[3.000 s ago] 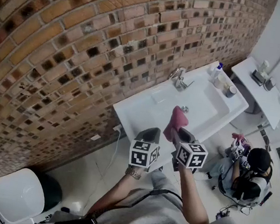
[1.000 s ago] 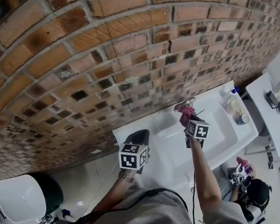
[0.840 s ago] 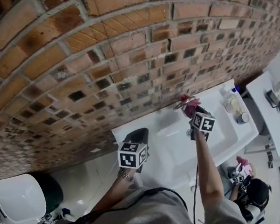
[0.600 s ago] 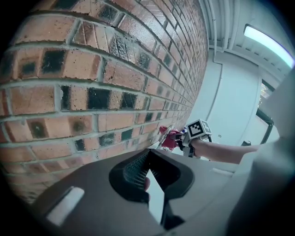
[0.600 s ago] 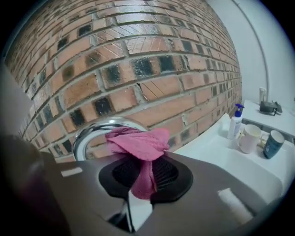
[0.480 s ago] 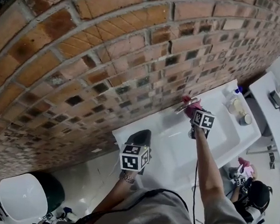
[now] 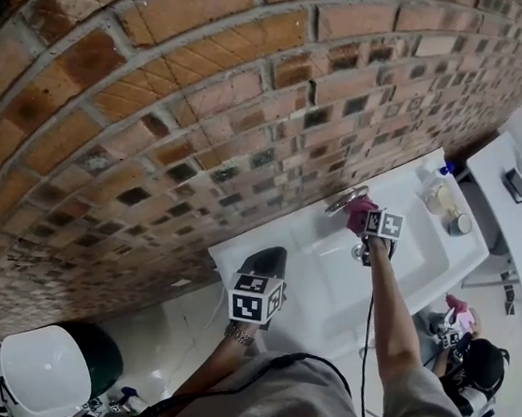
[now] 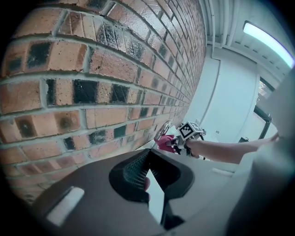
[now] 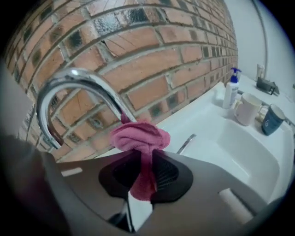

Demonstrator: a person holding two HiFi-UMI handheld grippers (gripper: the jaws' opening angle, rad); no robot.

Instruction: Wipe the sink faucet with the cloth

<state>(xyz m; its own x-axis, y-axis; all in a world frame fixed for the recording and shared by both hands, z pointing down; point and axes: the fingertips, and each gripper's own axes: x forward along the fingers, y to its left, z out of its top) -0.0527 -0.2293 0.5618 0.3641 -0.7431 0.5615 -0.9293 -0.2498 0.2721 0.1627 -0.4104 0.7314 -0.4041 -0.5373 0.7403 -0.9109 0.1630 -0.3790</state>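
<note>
- Brick wall (image 7: 208,102): rises just behind the faucet (image 9: 78,87), closing off the rear edge of the sink (image 9: 198,117).
- Bottle (image 9: 232,87), white mug (image 9: 246,109), blue mug (image 9: 272,119): crowd its right rear corner.
- Basin (image 9: 239,147): open in front of the spout.

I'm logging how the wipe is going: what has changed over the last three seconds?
The right tool, shut on the pink cloth throughout, moved from near the person's body out across the sink to the faucet; the cloth is now up against the spout. The left tool stayed low by the sink's front edge, shut and empty.
</note>
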